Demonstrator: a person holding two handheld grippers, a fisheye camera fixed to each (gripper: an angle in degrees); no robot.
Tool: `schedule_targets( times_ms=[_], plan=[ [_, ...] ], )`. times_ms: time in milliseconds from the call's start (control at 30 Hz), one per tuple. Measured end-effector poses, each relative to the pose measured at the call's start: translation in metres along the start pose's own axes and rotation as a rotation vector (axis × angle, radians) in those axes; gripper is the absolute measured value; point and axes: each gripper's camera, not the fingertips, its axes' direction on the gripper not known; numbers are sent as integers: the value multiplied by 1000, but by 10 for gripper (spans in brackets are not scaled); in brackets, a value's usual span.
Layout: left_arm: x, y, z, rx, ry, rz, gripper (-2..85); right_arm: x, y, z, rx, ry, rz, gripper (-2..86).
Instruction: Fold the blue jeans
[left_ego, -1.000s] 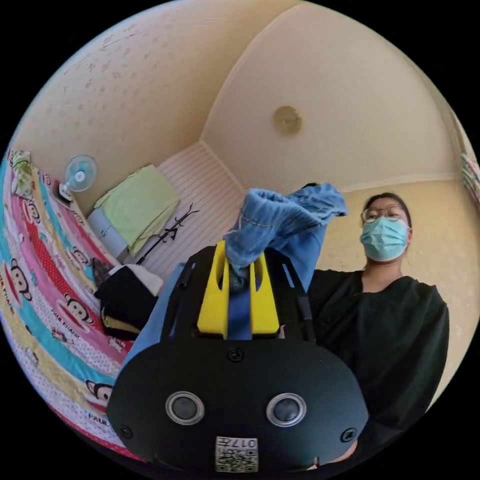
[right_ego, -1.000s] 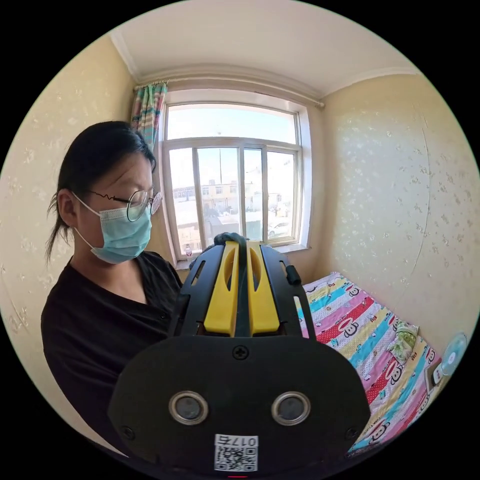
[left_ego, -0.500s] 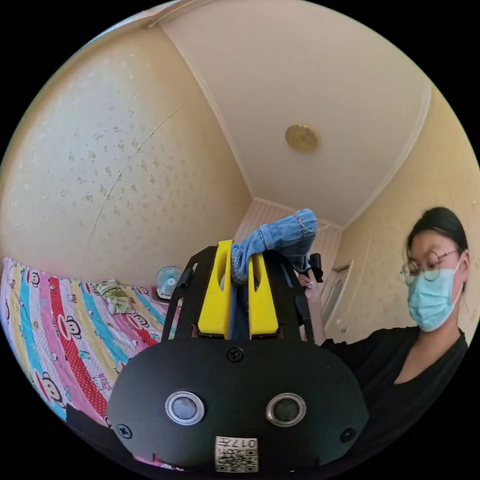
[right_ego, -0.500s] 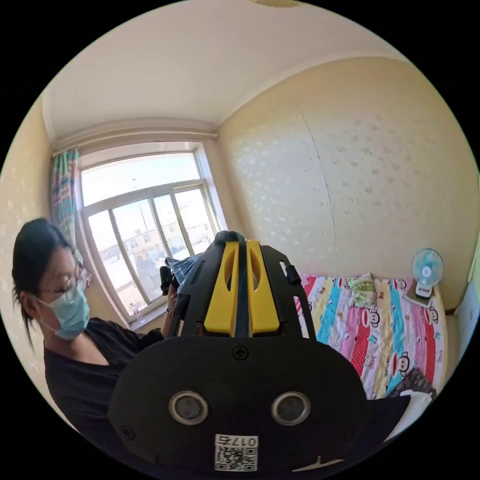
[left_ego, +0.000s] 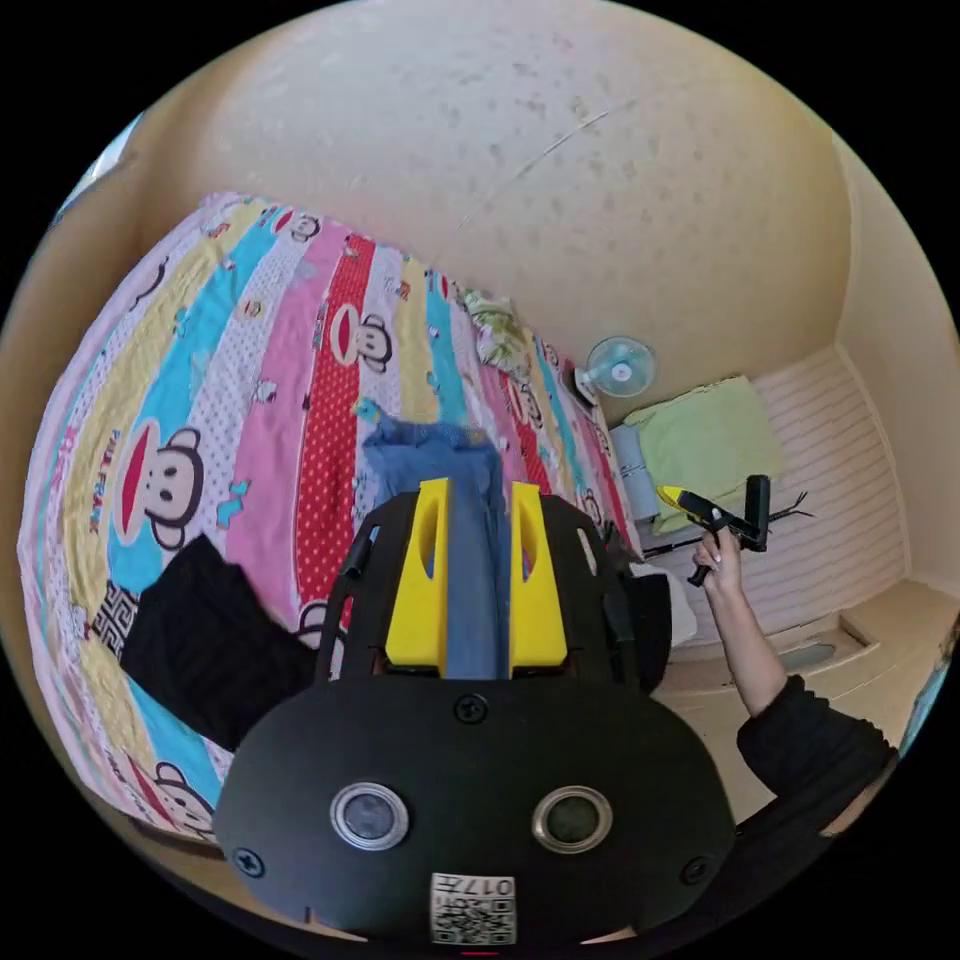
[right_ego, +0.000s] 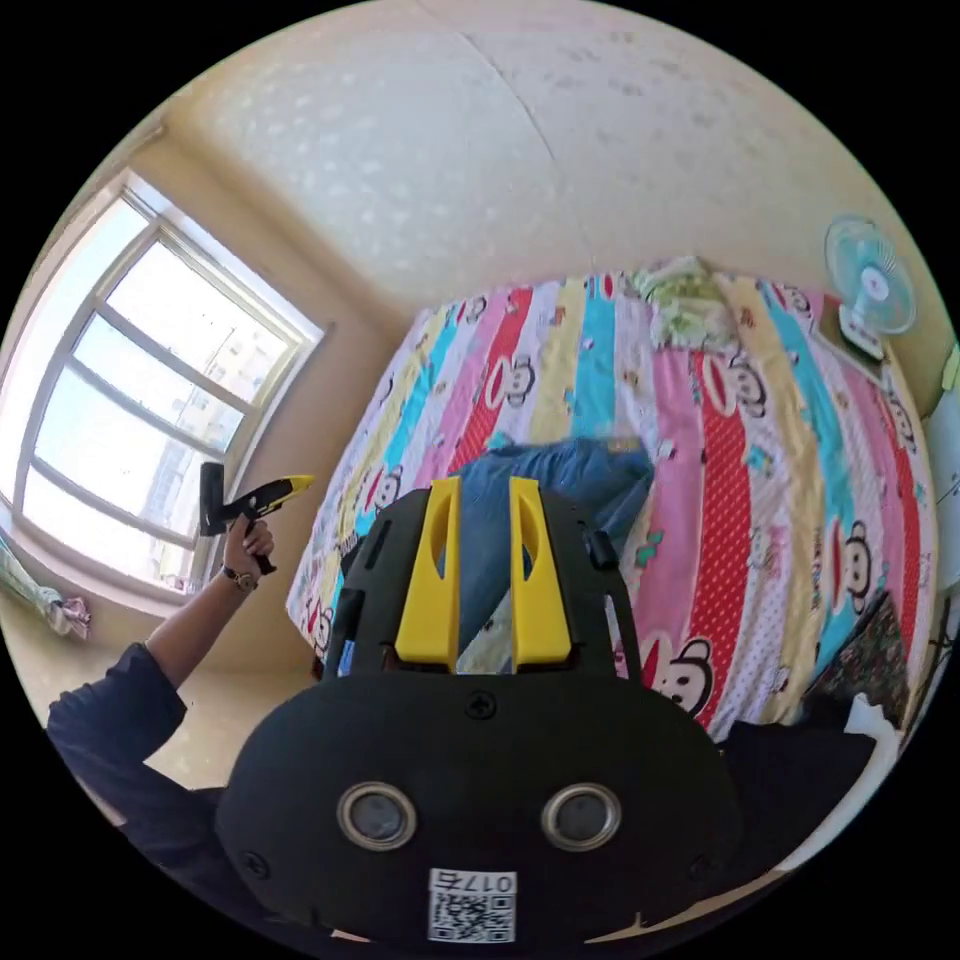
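Observation:
The blue jeans (left_ego: 430, 450) lie in a loose heap on the striped monkey-print bed (left_ego: 250, 330), and I see them through the gap of my left gripper (left_ego: 478, 488), whose yellow jaws stand apart and hold nothing. My right gripper (right_ego: 485, 485) is open too, with the jeans (right_ego: 570, 475) and bedsheet showing behind its jaws. Each gripper hangs above the near edge of the bed, off the cloth. The right gripper (left_ego: 700, 505) is held up in a hand at the right of the left gripper view. At the left of the right gripper view a hand holds the left gripper (right_ego: 262, 493).
Black garments (left_ego: 200, 640) lie on the bed's near side, and another dark pile (right_ego: 880, 640) sits by its right edge. A small fan (left_ego: 618, 368) and a green-covered box (left_ego: 705, 440) stand past the bed. A crumpled green cloth (right_ego: 690, 290) lies near the wall. A window (right_ego: 150, 400) is at the left.
Both cameras swung down from the ceiling and the person to the bed. Both grippers, which held the jeans up, have opened, and the jeans now lie on the bed.

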Motion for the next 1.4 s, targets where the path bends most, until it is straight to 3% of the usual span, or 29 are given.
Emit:
schedule_targets(
  times_ms=[167,367,567,700,900,1033,1167,1333,1400],
  plan=[
    [-69,179,108,-263,68,-50,94,69,115,143,-208,-152,144,97],
    [-92,306,140,-290,124,-155,95,83,210,203,-325,-7,207,131],
    [-73,354,151,-277,250,-22,111,100,245,220,-364,193,139,138],
    [-57,380,183,-340,378,70,143,119,263,248,-413,114,92,130],
    [-54,418,183,-318,336,224,160,142,267,278,-473,178,-31,93],
    [-59,451,173,-357,487,273,158,157,280,277,-450,127,-67,90],
    [-53,483,147,-250,373,357,102,168,307,278,-430,124,-160,99],
    [-21,510,117,-176,238,419,128,165,348,281,-405,132,-340,134],
    [-6,520,109,-145,145,415,131,166,379,285,-318,222,-477,150]
  ],
)
